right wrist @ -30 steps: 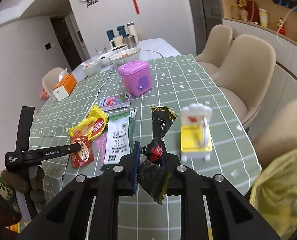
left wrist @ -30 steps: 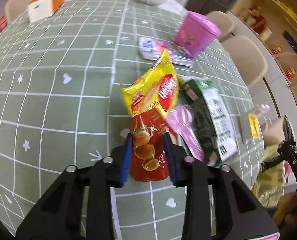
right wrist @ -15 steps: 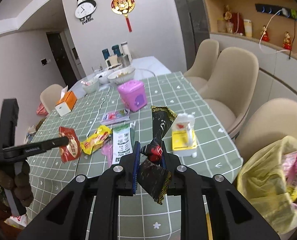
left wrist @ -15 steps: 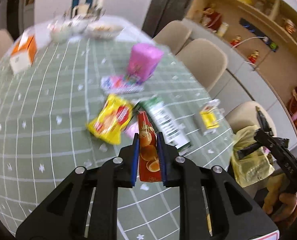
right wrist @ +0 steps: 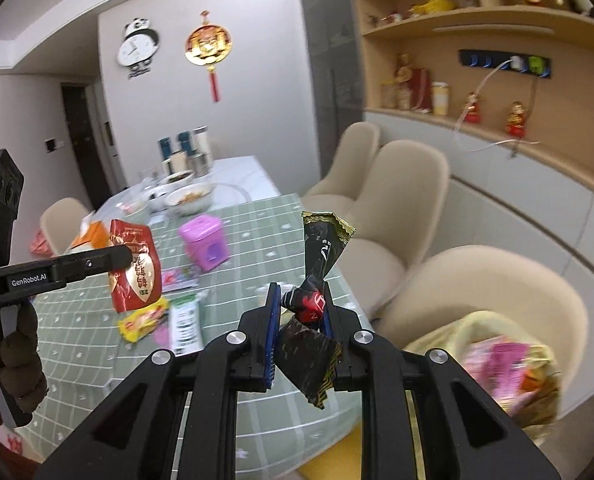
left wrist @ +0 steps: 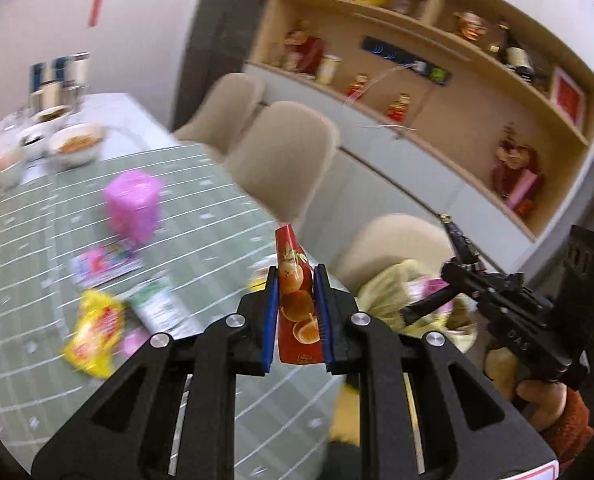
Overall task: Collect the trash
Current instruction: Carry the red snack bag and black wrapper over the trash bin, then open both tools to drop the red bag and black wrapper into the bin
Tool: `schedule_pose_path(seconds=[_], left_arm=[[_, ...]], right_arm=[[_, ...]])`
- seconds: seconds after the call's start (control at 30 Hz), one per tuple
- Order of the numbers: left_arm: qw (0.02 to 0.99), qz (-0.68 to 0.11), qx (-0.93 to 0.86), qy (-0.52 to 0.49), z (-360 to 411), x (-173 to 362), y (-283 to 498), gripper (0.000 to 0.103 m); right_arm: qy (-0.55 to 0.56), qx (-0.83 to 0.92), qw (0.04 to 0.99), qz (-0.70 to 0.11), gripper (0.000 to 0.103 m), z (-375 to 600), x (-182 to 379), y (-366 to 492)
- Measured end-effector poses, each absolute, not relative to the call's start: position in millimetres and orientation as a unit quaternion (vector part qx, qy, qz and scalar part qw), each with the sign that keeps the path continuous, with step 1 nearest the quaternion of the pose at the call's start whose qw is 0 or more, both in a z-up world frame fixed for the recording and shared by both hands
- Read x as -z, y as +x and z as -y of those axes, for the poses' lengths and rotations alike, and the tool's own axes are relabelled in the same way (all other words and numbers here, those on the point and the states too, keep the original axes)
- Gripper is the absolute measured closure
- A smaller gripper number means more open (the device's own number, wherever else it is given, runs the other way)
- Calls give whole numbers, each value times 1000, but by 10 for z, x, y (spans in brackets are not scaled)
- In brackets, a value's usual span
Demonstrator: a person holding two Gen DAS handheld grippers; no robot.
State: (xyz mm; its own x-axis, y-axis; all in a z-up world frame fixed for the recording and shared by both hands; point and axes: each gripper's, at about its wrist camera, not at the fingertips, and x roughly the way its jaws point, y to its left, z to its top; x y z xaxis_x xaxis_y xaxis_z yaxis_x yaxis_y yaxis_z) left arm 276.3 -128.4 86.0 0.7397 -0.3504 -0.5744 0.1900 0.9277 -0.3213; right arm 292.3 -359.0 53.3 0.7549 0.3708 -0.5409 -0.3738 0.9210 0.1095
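With each hand-held gripper clenched on trash above the desk (right wrist: 257,236), left (left wrist: 296,312) on a red snack packet (left wrist: 297,312), right (right wrist: 299,330) on a black wrapper (right wrist: 309,356), either flimsy piece could slip before reaching the yellow bag (right wrist: 493,356).

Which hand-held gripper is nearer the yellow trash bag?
Right. The right hand-held gripper hangs just beside the yellow trash bag; the left hand-held gripper is farther, over the table edge.
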Motion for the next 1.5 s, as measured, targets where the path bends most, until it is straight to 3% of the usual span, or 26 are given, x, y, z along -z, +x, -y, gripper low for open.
schedule_pose_path(seconds=[0.57,0.9,1.0,1.13,1.5], left_arm=[[832,-401,373,-92,3186,-522,3768,86],[760,-489,421,-78,4188,218,4255,86],[744,-506,432,-66,4419,420,4321,75],[747,-515,414,-67,4479,566,4425,55],[815,-459,343,-86,3565,165,4279,50]], right_arm=[[23,-6,956,-294,84,5265,-591,2967],[35,34,943,-330,84,5788,-328,3128],[41,32,937,-344,84,5864,-217,3215],[49,21,930,-363,84,5902,-76,3327],[76,-80,887,-449,84,5540,730,3921]])
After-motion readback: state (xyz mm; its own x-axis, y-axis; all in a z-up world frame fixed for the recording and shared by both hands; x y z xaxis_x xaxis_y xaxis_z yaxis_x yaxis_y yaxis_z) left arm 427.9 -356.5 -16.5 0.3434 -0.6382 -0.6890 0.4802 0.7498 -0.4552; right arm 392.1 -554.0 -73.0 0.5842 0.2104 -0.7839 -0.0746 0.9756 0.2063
